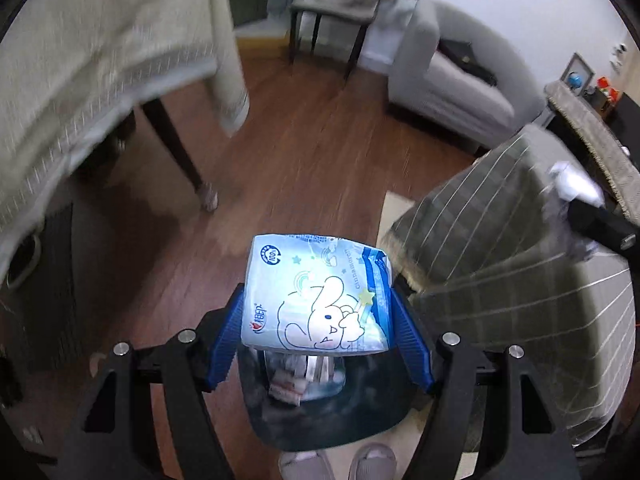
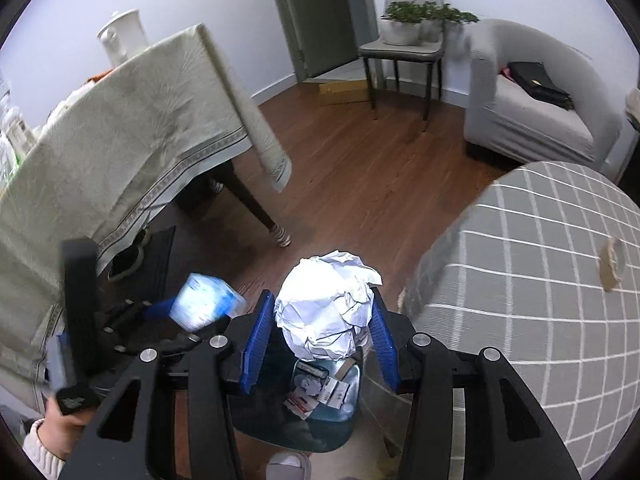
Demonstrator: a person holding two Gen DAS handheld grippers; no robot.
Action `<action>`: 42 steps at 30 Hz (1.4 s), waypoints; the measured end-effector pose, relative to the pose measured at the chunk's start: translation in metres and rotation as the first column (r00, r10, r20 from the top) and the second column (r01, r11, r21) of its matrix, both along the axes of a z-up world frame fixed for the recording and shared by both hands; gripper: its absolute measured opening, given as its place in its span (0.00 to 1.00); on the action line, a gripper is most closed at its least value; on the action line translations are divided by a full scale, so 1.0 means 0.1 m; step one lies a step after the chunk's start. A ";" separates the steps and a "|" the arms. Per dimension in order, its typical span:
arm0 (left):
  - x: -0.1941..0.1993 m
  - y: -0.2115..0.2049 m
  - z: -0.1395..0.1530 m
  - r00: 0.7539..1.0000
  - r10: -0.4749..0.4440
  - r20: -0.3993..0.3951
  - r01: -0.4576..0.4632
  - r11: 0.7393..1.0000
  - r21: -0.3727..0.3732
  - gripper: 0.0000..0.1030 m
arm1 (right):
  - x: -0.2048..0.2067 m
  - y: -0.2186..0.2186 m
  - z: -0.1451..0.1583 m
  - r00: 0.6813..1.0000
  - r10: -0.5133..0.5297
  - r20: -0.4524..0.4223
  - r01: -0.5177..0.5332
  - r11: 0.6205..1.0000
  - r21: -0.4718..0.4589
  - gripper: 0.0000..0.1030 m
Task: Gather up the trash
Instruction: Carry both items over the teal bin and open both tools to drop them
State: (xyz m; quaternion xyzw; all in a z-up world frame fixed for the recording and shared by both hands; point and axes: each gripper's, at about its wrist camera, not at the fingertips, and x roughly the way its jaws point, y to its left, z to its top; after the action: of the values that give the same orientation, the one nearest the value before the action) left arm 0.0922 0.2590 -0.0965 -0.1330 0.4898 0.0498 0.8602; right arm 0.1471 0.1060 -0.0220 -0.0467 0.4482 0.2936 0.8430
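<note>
Left tool (image 1: 318, 320) clamps tissue pack (image 1: 316, 292); right tool (image 2: 320, 332) clamps crumpled paper (image 2: 326, 308) above bin (image 2: 304, 420).

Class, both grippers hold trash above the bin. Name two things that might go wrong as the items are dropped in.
1. The crumpled paper ball in the right gripper looks wide beside the trash bin opening, which already holds litter; it may bounce out.
2. The tissue pack in the left gripper sits toward the bin's far edge; released there, it may land on the wooden floor.
</note>
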 end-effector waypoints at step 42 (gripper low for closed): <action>-0.15 0.44 -0.47 0.994 0.000 -0.110 -0.004 0.999 -0.040 0.69 | 0.03 0.58 -0.91 0.976 0.107 -0.190 -0.142 0.973 -0.183 0.46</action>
State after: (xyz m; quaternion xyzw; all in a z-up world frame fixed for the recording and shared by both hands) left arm 0.0775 0.3029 -0.1435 -0.1476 0.5370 0.0481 0.8292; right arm 0.1501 0.1642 -0.1125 -0.1309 0.5449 0.3037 0.7705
